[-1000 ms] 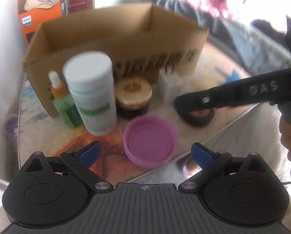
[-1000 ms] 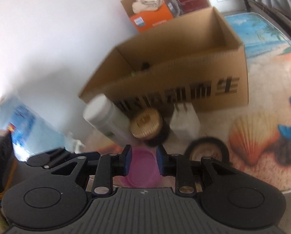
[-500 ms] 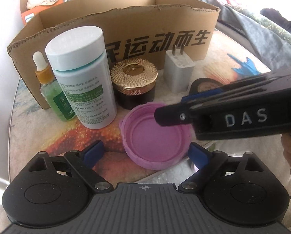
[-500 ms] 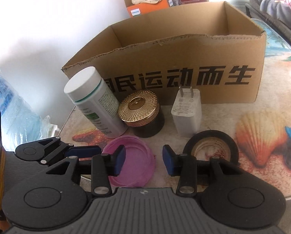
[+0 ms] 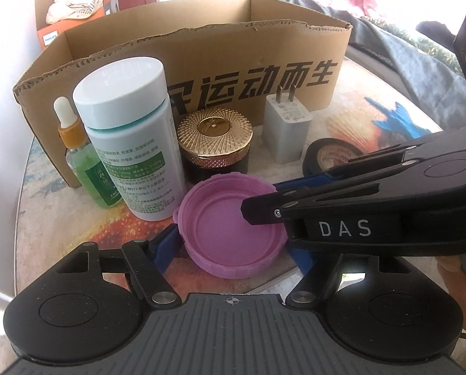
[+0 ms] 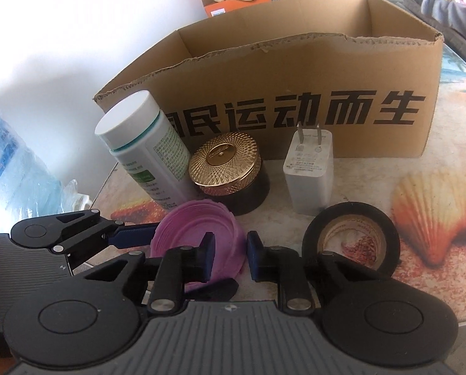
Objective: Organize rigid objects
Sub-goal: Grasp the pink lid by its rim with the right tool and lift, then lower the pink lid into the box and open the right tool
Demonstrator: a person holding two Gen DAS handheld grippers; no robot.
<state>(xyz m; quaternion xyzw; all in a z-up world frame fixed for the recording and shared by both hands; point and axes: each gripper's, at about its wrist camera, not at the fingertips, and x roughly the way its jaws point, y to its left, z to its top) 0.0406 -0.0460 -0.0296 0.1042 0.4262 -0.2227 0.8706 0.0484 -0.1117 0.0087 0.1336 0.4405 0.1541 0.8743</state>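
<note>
A pink lid [image 5: 230, 225] lies open side up on the shell-print table near its front edge. My left gripper [image 5: 233, 243] straddles it; its jaws are closing and the blue pads [image 5: 167, 243] sit against the lid's two sides. My right gripper [image 5: 264, 200] reaches in from the right. Its jaws are closing too, one pad inside the lid and one outside, pinching the right rim. In the right wrist view the lid [image 6: 183, 234] looks tipped between the right gripper [image 6: 231, 254] and the left gripper [image 6: 194, 261].
Behind the lid stand a white bottle [image 5: 130, 143], a green dropper bottle [image 5: 83, 162], a gold-lidded jar [image 5: 215, 143], a white charger [image 5: 287, 128] and a black tape roll [image 6: 353, 237]. An open cardboard box [image 5: 201, 50] stands behind them. The table edge runs just under the grippers.
The left jaws have narrowed from wide apart to the lid's sides. The right jaws opened, then closed on the lid's right rim, and that gripper sank slightly.
</note>
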